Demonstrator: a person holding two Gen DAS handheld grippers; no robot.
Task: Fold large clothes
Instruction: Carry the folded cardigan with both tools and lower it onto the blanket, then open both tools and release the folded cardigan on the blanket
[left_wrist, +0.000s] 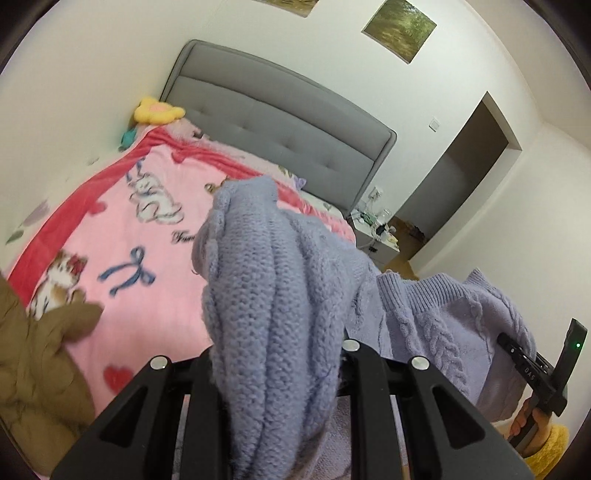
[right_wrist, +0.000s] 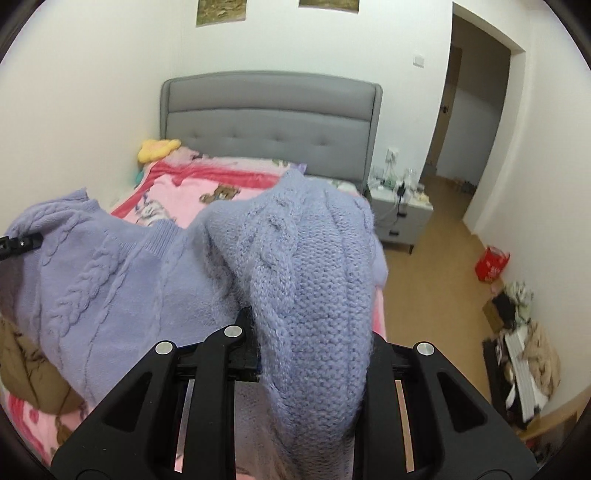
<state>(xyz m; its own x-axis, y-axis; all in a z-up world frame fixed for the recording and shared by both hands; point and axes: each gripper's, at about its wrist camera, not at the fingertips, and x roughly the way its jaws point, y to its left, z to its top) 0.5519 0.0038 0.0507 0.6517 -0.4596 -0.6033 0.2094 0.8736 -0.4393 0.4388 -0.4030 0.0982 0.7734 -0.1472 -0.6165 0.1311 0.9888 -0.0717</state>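
Note:
A lavender cable-knit sweater (left_wrist: 266, 280) hangs in the air above the bed, stretched between both grippers. My left gripper (left_wrist: 277, 354) is shut on a bunched fold of it, and the knit covers the fingertips. The right gripper (left_wrist: 517, 350) shows at the right edge of the left wrist view, clamped on the sweater's other side, with a hand (left_wrist: 528, 421) in a yellow cuff below it. In the right wrist view the sweater (right_wrist: 306, 266) bulges up out of my right gripper (right_wrist: 310, 332), which is shut on it. The left gripper (right_wrist: 22, 242) pinches the knit at the far left.
A bed with a pink cartoon blanket (left_wrist: 122, 229) and a grey headboard (right_wrist: 269, 122) lies below. A brown coat (left_wrist: 33, 362) rests on its near left. A white nightstand (right_wrist: 400, 218), a red box (right_wrist: 491, 264) and a clutter pile (right_wrist: 524, 354) line the right wall.

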